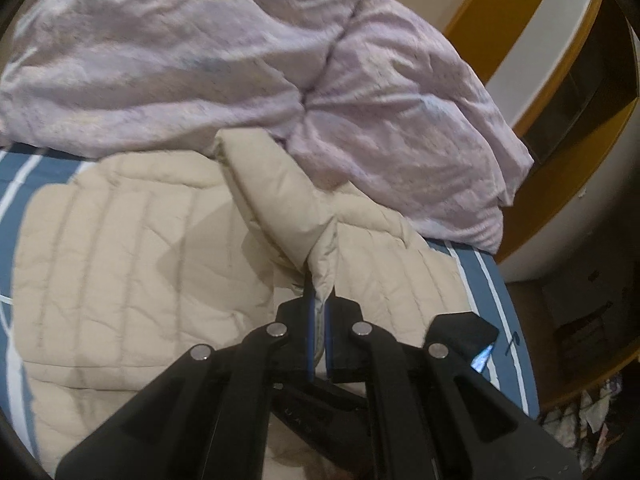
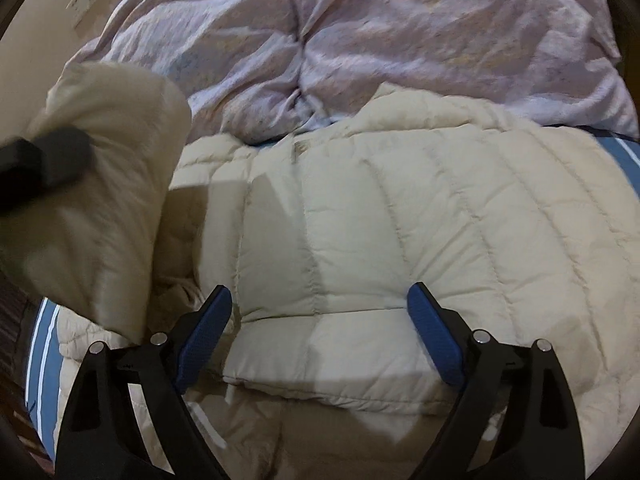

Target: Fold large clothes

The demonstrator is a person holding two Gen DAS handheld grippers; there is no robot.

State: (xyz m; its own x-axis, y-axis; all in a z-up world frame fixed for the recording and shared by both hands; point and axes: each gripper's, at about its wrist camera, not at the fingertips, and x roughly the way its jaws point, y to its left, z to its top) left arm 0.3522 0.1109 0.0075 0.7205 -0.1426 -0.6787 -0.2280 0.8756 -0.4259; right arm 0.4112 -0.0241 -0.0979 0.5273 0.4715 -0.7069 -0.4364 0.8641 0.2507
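A beige quilted puffer jacket (image 1: 120, 260) lies spread on the bed. My left gripper (image 1: 319, 300) is shut on a fold of its sleeve (image 1: 276, 200), which rises off the jacket toward the pads. In the right wrist view that lifted sleeve (image 2: 112, 184) hangs at the left, with the left gripper (image 2: 44, 160) blurred beside it. My right gripper (image 2: 320, 292) stands open just above the jacket's body (image 2: 400, 220), blue pads wide apart and gripping nothing.
A crumpled lilac duvet (image 1: 180, 60) fills the far side of the bed (image 2: 400, 40). The blue striped sheet (image 1: 492, 280) shows at the bed's edge. Yellow and white furniture (image 1: 560, 60) and floor clutter (image 1: 580, 412) lie to the right.
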